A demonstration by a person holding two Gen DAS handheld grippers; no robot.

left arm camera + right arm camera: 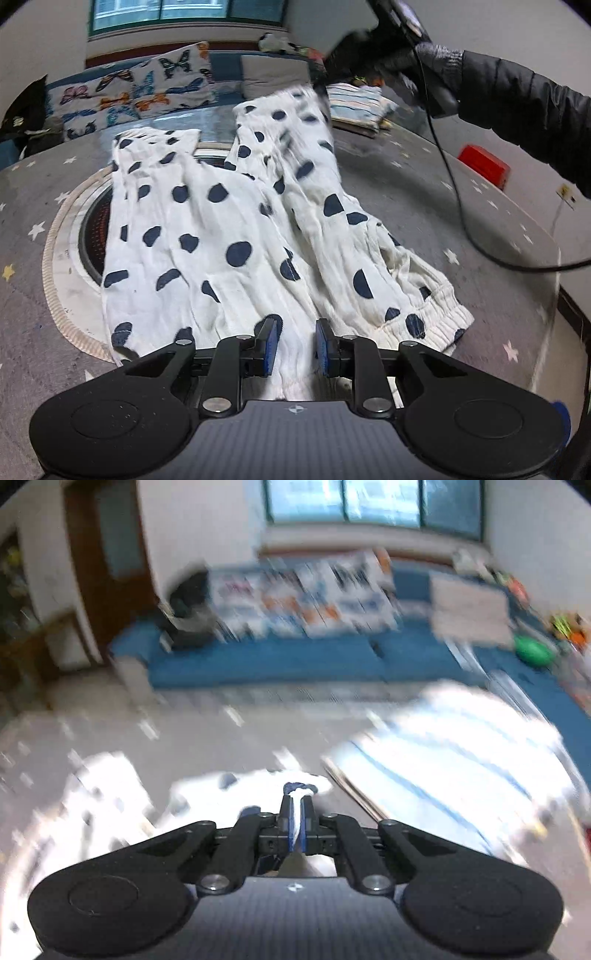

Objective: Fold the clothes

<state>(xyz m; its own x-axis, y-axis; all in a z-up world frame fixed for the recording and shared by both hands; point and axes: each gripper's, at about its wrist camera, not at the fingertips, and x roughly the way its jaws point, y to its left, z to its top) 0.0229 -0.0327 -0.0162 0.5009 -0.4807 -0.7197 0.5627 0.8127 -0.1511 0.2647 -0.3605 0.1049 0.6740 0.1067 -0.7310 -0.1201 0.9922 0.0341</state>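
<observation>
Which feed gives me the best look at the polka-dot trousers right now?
The left wrist view. It shows the polka-dot trousers sharply: both legs spread over the table, the right claw lifting one leg end. The right wrist view is motion-blurred, showing only a pinch of fabric between its fingers and white smears below.

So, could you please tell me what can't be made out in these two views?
- Left wrist view: the round inset in the table is mostly covered by the polka-dot trousers.
- Left wrist view: the right hand-held gripper is cut off by the top edge and blurred.
- Right wrist view: motion blur smears the striped folded clothes and sofa cushions.
</observation>
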